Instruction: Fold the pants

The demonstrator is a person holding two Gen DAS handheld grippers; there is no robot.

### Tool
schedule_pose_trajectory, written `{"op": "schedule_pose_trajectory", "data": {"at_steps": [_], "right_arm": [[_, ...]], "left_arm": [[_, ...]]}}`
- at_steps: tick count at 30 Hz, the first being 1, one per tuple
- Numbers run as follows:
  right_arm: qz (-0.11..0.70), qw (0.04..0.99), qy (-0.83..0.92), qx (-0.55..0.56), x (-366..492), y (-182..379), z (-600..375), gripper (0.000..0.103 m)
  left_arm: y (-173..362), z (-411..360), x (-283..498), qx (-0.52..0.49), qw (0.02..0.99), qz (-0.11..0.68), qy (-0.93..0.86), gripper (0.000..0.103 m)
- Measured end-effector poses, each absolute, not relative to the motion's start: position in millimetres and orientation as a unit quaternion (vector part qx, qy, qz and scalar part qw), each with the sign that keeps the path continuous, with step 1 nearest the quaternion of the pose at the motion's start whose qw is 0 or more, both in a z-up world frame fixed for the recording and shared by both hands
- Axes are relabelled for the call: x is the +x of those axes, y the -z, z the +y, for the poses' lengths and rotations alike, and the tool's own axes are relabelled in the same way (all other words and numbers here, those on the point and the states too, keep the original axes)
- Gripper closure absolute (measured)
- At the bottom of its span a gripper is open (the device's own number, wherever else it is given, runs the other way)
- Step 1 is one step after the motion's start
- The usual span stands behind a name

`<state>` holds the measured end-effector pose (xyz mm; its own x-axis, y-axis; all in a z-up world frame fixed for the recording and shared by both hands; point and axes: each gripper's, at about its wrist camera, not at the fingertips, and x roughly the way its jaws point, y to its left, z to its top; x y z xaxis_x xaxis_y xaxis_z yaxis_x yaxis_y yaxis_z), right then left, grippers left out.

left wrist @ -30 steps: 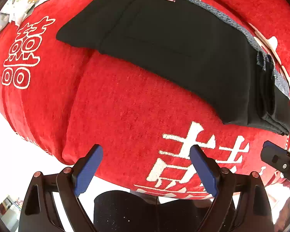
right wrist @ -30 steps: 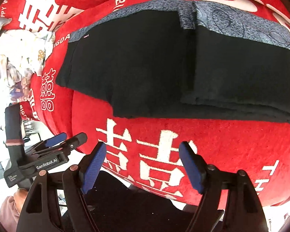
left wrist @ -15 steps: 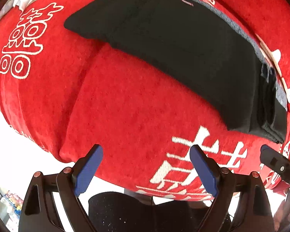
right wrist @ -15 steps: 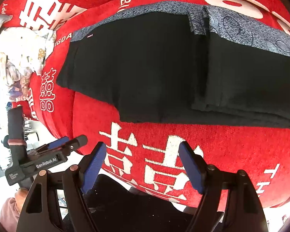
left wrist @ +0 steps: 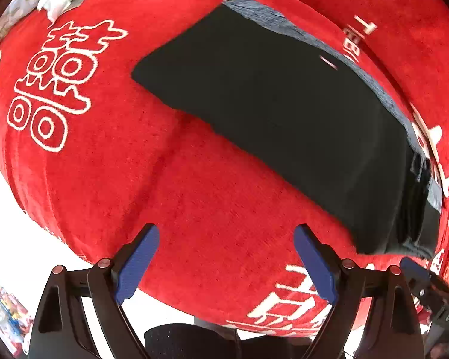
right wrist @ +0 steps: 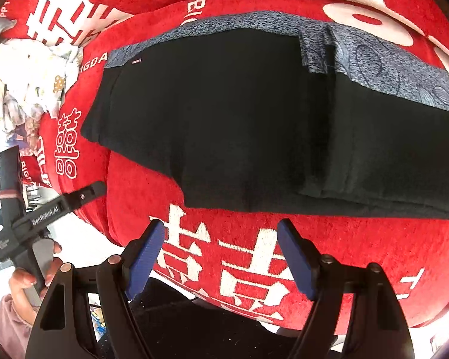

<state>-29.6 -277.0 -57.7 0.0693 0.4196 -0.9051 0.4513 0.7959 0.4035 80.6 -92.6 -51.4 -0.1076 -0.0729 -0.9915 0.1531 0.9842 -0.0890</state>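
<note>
One pair of black pants (right wrist: 254, 119) lay folded on the red blanket (left wrist: 209, 209), toward twelve o'clock of two empty, spread grippers: left gripper (left wrist: 226, 257), right gripper (right wrist: 221, 254). The pants' right end was cut off at three o'clock in the right wrist view.

We see our left gripper (left wrist: 226, 261) and right gripper (right wrist: 221, 254) with black triangular frames, copper-coloured rivets and ridged blue pads (right wrist: 145, 255). White "GenRobot.AI" lettering marks the left one, beside our bare-skinned hand (right wrist: 30, 275) and pink sleeve (right wrist: 7, 320).

Both tongs (left wrist: 226, 257) (right wrist: 221, 246) agape (empty)
</note>
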Motion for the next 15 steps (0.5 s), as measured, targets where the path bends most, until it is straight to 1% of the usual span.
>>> {"op": "schedule_pose_trajectory", "data": {"at_steps": [6, 15], "right_arm": [[0.688, 0.652, 0.009, 0.319, -28, 63, -271, 0.023], [0.687, 0.654, 0.01, 0.316, -24, 63, -273, 0.023]], "left_arm": [[50, -78, 97, 0.015, 0.67, 0.738, 0.076, 0.011], [56, -63, 92, -0.004, 0.667, 0.741, 0.073, 0.011]]}}
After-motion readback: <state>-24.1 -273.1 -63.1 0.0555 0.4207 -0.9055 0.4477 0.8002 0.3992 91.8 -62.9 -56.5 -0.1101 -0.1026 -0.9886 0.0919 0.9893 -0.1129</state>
